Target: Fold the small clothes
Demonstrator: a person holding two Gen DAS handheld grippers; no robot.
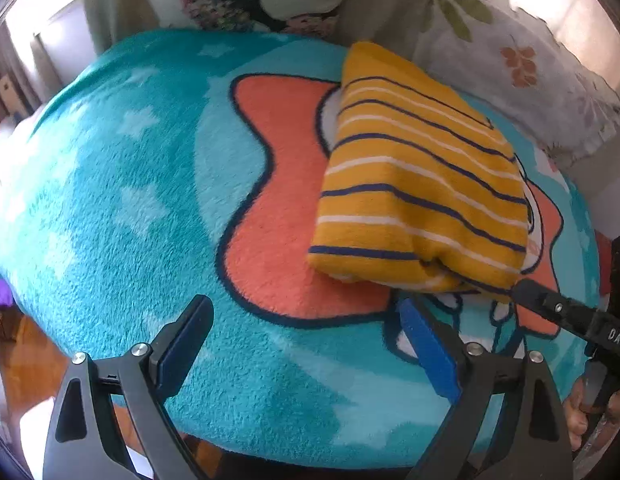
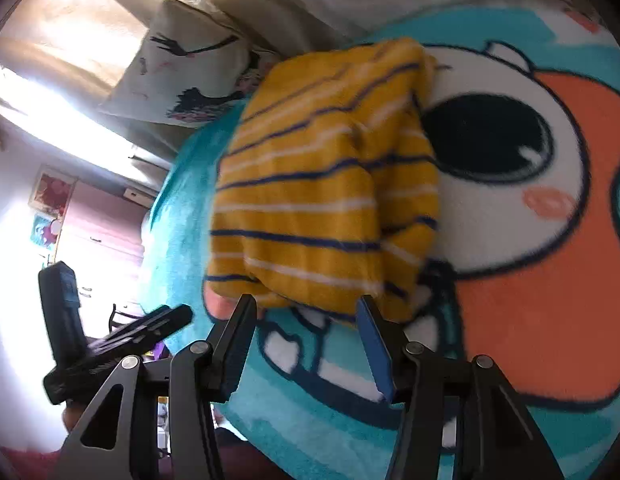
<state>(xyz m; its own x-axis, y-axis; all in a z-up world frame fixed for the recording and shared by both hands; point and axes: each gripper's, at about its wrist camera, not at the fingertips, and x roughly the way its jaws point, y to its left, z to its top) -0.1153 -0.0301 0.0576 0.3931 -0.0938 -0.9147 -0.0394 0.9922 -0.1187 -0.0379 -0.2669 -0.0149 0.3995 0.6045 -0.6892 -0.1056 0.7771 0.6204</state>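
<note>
Both tools gape empty, right tool (image 2: 305, 308) at 6 o'clock of the folded striped garment (image 1: 422, 184), left tool (image 1: 305, 312) clear; a snagged edge could undo the fold.

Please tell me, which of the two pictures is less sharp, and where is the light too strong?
The right wrist view is less sharp: the striped yellow garment and the blanket print look smeared, and window light washes out its left side. The left wrist view is crisp on the garment, with milder glare at the top corners; both bend at the edges.
</note>
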